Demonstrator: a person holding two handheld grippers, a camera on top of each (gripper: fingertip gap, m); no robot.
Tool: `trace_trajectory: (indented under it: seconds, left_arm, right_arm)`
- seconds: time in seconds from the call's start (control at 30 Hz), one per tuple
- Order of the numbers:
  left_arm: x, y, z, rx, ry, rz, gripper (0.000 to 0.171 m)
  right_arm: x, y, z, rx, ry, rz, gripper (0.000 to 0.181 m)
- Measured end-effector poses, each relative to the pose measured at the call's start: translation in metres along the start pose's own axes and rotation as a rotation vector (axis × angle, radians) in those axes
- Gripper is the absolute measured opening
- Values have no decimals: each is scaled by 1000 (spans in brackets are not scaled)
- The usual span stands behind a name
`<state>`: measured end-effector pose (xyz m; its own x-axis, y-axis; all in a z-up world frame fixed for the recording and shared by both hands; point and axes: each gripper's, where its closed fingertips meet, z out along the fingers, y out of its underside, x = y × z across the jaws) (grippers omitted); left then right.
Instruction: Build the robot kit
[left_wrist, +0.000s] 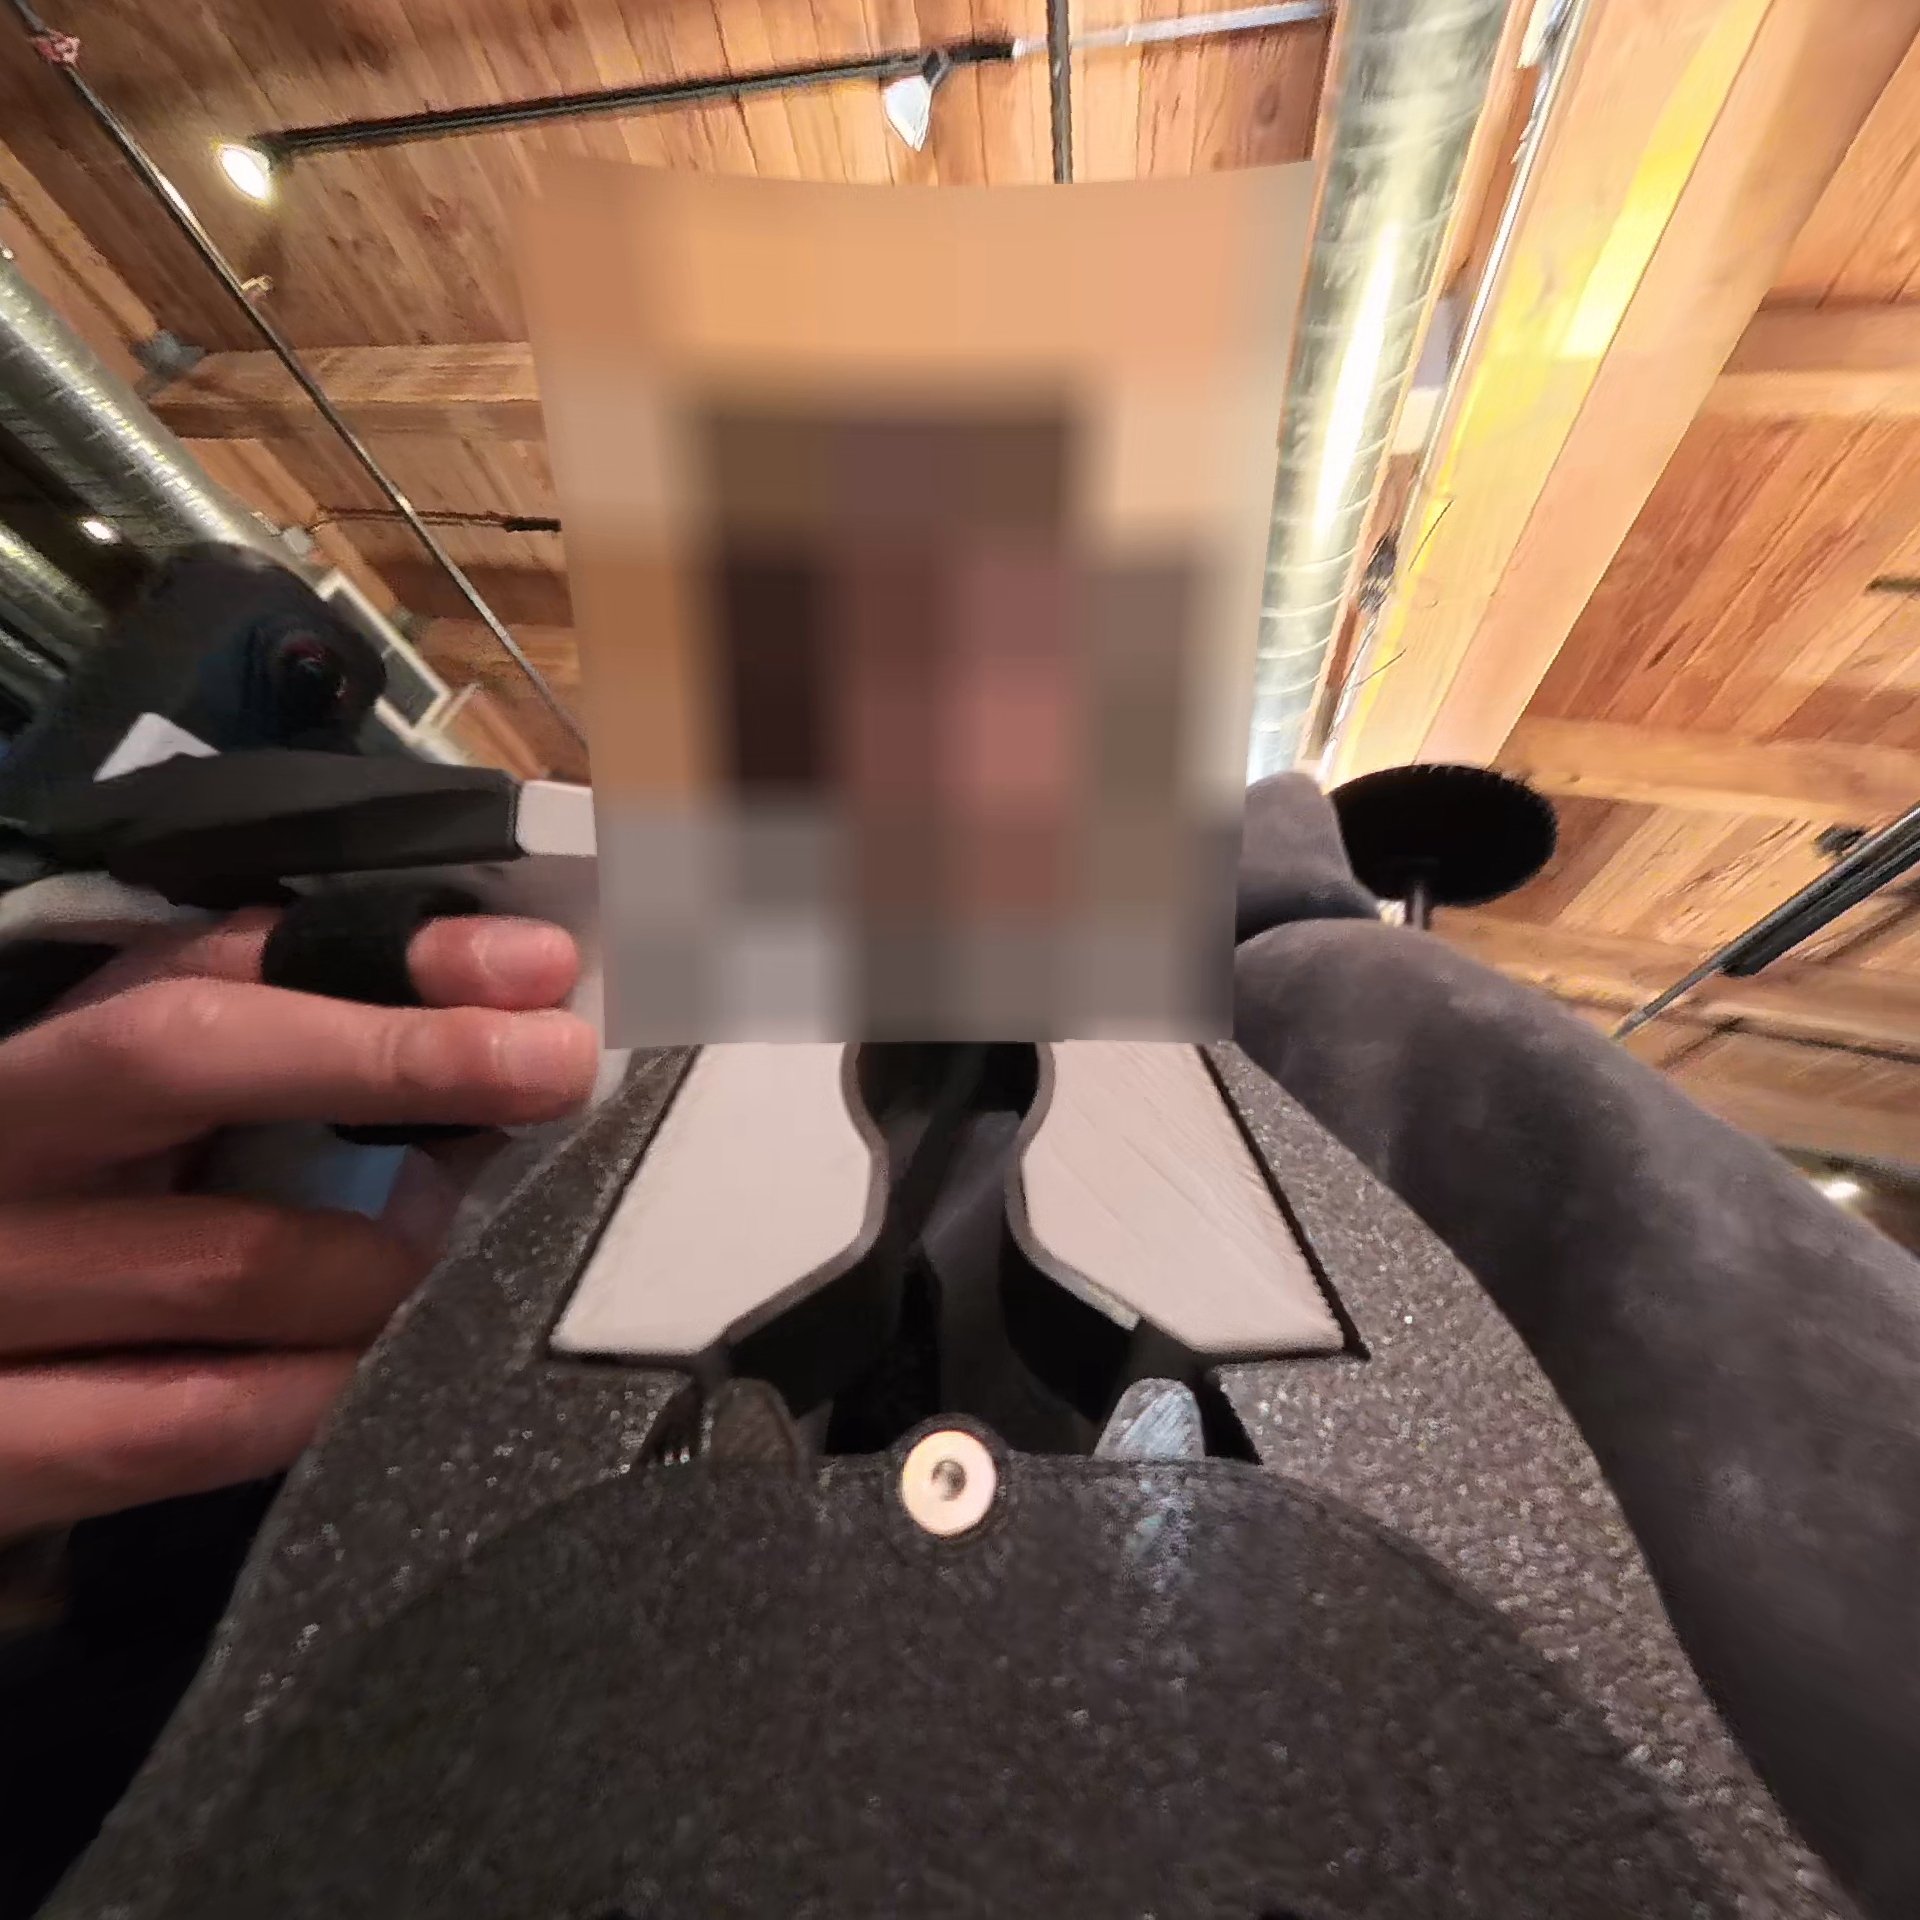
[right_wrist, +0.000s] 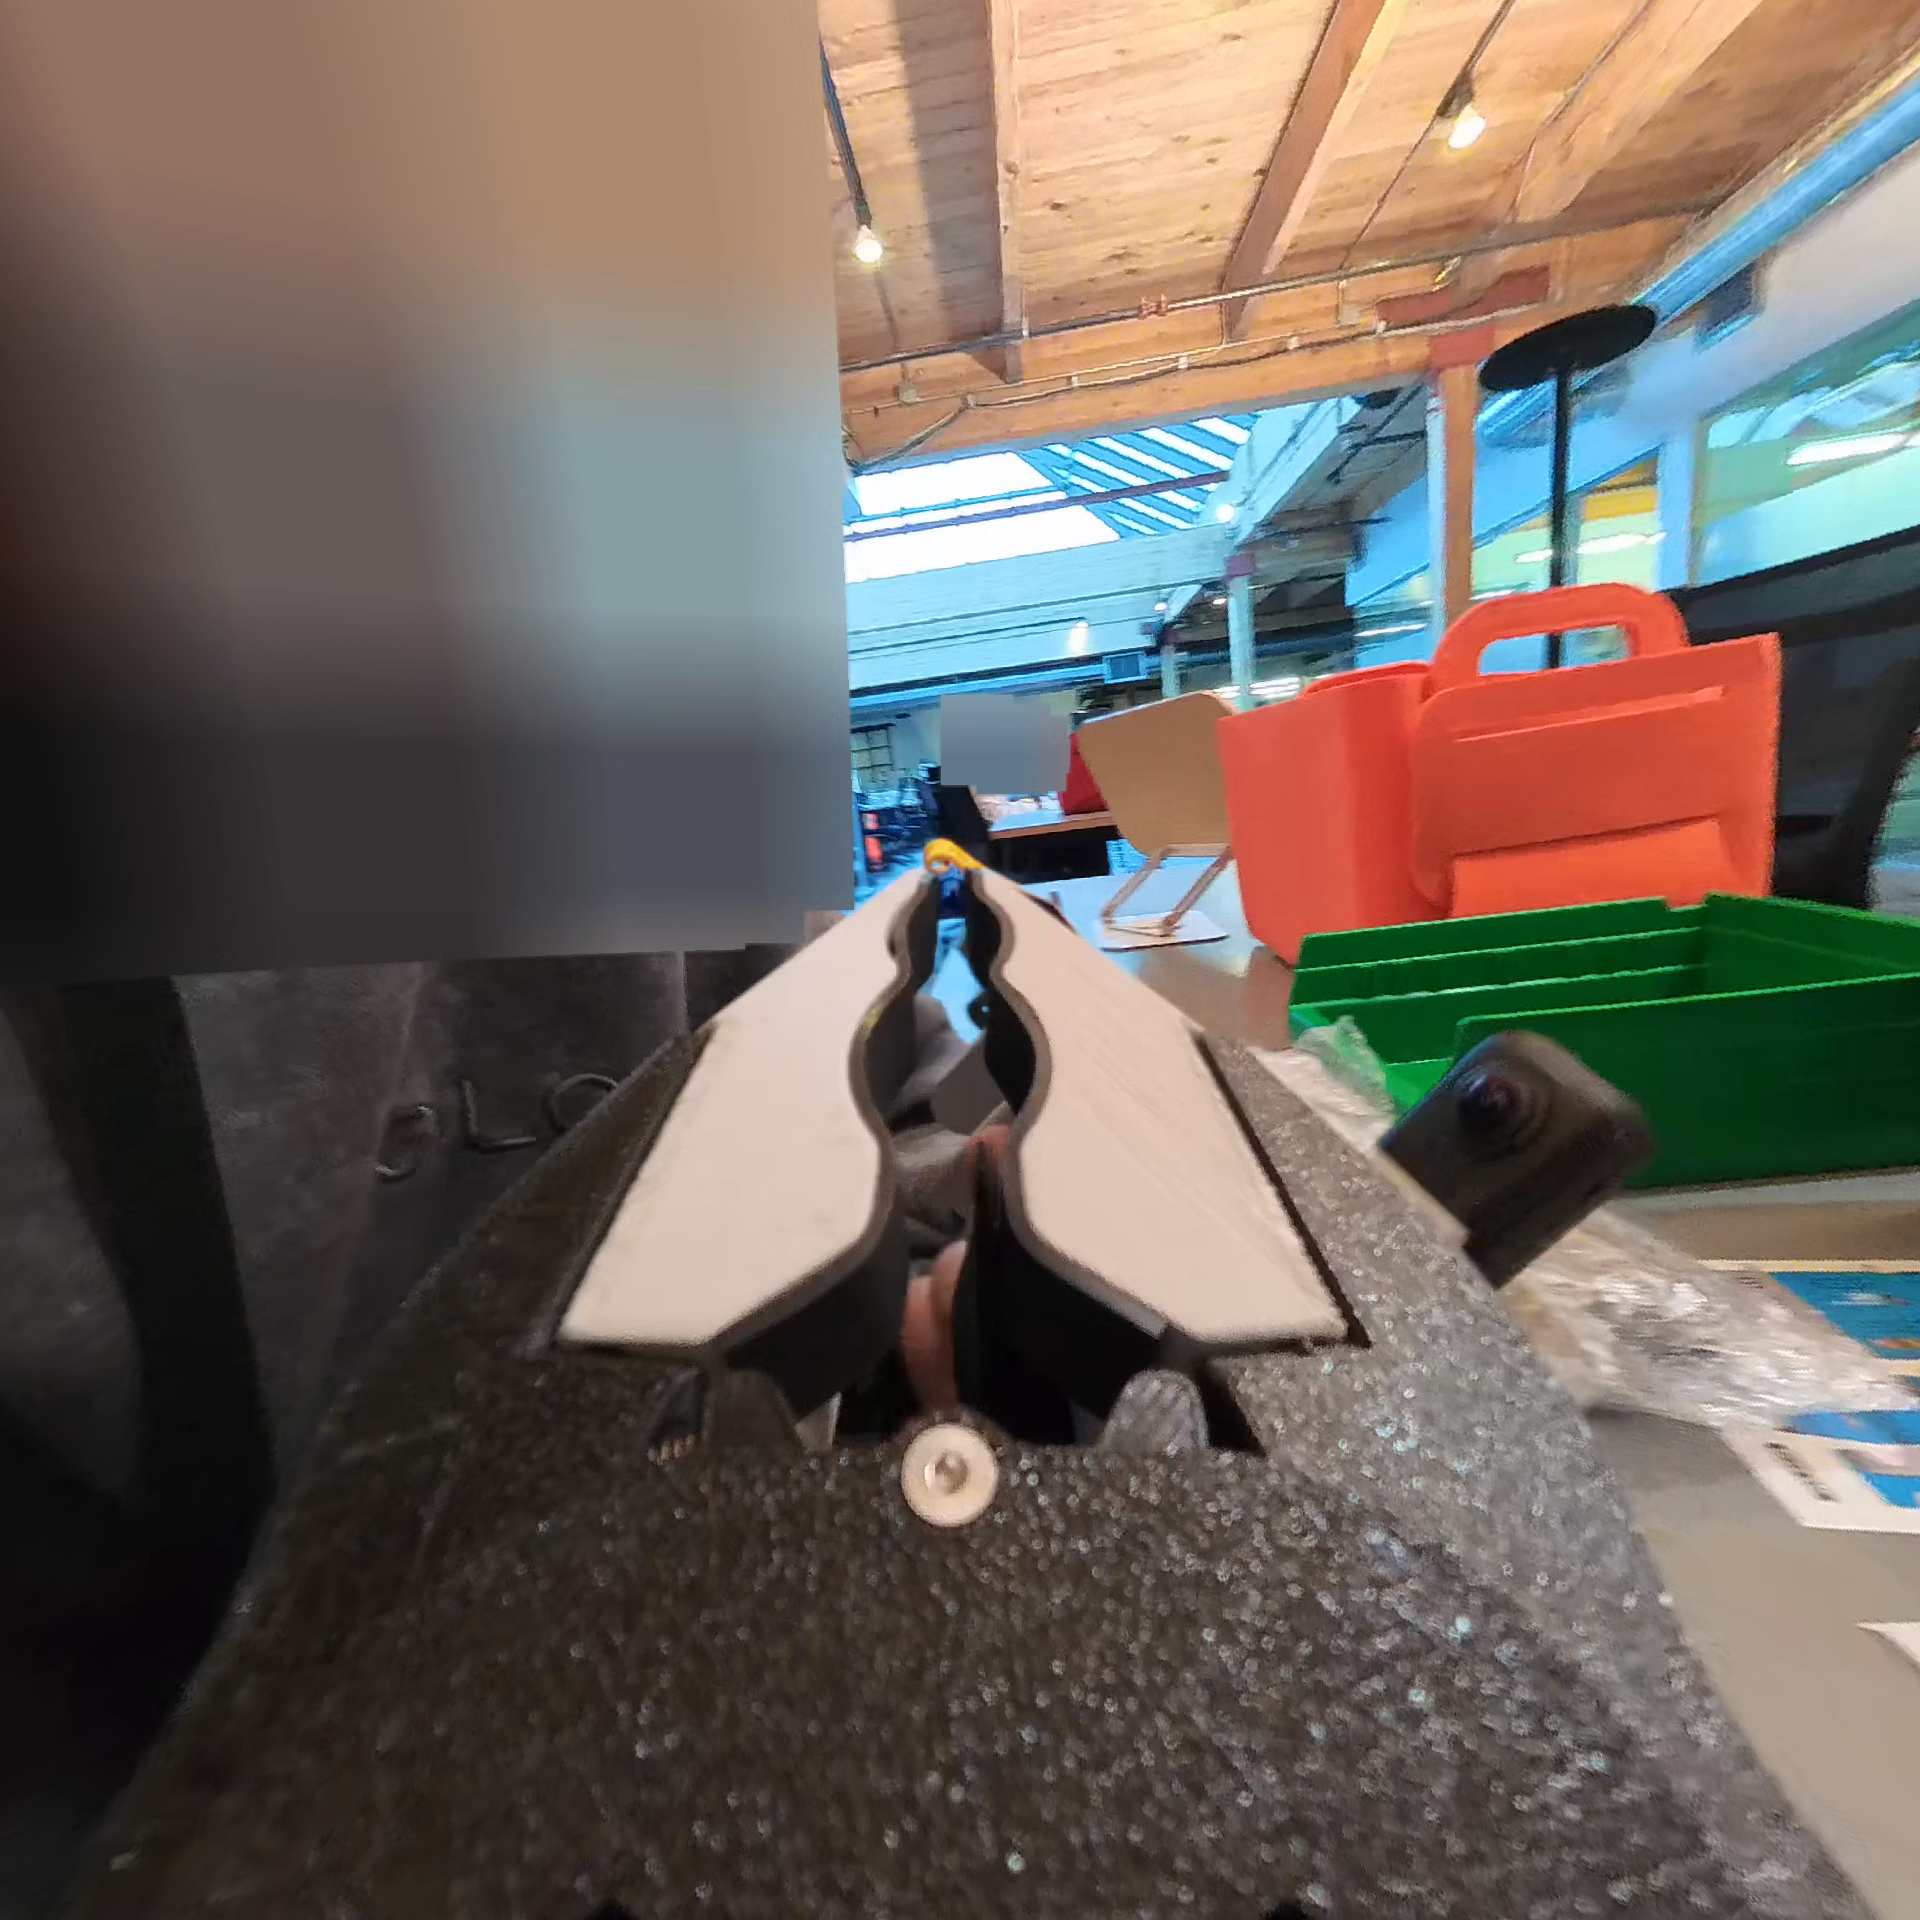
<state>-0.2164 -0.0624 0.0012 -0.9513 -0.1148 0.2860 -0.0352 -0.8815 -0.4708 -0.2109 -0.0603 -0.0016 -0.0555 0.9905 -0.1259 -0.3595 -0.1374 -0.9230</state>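
Nearby, a green bin (right_wrist: 1662, 997) shows no contents; right gripper (right_wrist: 951, 883) pinches something small and yellow; left gripper's (left_wrist: 951, 1081) tips hidden.

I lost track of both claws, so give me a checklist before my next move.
1. Right claw shut: ok, its tips meet.
2. Small yellow piece at those tips actually gripped: cannot tell.
3. Left claw tips in sight: not ok, a blur patch covers them.
4. Left wrist view aimed at a work surface: not ok, it faces the wooden ceiling.
5. Green bin in the right wrist view: ok, it is to the right of the claw.
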Motion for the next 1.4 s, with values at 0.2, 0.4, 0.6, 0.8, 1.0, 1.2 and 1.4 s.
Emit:
trace_trajectory:
  seconds: [0.2,0.4,0.6,0.8,1.0,1.2,1.4]
  left_arm:
    - [-4,4,-3,-115,-103,116,6]
    - [-8,7,-5,-172,-175,194,6]
    - [-10,11,-9,-266,-249,274,7]
    - [-14,24,-9,-342,-276,306,7]
    - [-15,28,-6,-330,-249,270,7]
    - [-13,23,1,-217,-191,184,7]
    - [-14,15,2,-75,-127,73,6]
  right_arm:
    - [-1,4,-4,4,-82,180,4]
    - [-1,7,-8,-6,-133,289,4]
    - [-2,14,-9,-34,-176,391,4]
    - [-11,21,-14,-77,-284,529,4]
    - [-17,21,-16,-97,-309,500,4]
    - [-20,13,-14,-80,-203,155,4]
    - [-15,7,-13,-80,-57,-130,4]
